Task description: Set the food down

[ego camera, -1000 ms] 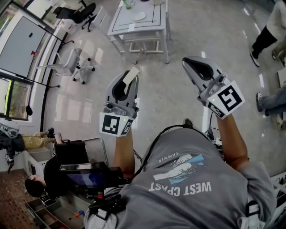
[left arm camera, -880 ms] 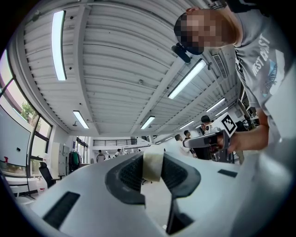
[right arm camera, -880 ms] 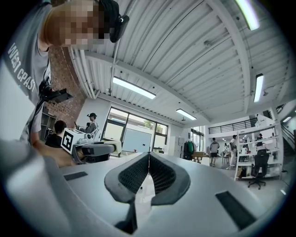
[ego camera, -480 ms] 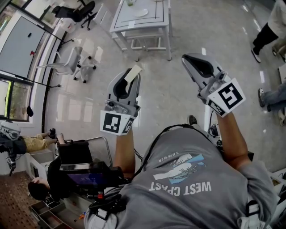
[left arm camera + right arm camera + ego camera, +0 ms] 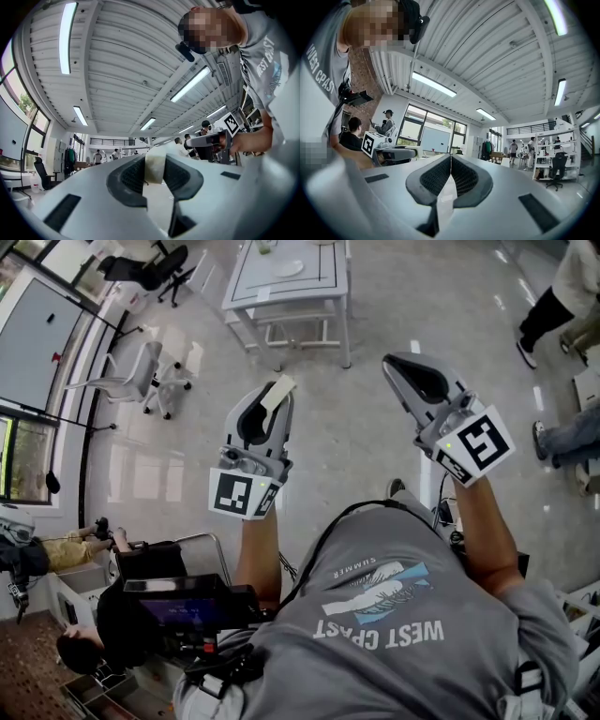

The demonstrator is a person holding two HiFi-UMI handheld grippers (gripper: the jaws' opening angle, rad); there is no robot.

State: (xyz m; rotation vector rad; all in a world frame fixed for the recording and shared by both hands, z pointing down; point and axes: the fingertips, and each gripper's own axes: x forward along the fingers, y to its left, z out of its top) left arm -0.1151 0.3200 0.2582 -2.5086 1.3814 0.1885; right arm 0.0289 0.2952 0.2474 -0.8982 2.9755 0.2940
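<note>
In the head view my left gripper (image 5: pixel 266 399) is held out in the air above the floor, shut on a thin, pale cream slice of food (image 5: pixel 277 393) that sticks out past the tips. The left gripper view shows the same slice (image 5: pixel 153 167) pinched upright between the dark pads (image 5: pixel 132 176). My right gripper (image 5: pixel 401 367) is raised at the right, apart from the food. Its jaws meet with nothing between them, as the right gripper view (image 5: pixel 450 163) also shows. Both gripper views look up at the ceiling.
A white table (image 5: pixel 255 296) with a small plate (image 5: pixel 288 269) stands far ahead on the shiny floor. Office chairs (image 5: pixel 141 379) stand to the left. People stand at the right edge (image 5: pixel 548 306). A seated person and a cart with a screen (image 5: pixel 178 610) are at lower left.
Both grippers keep nearly the same pose and the slice stays pinched. The head view has drifted a little, so the table and chairs have shifted slightly in the picture.
</note>
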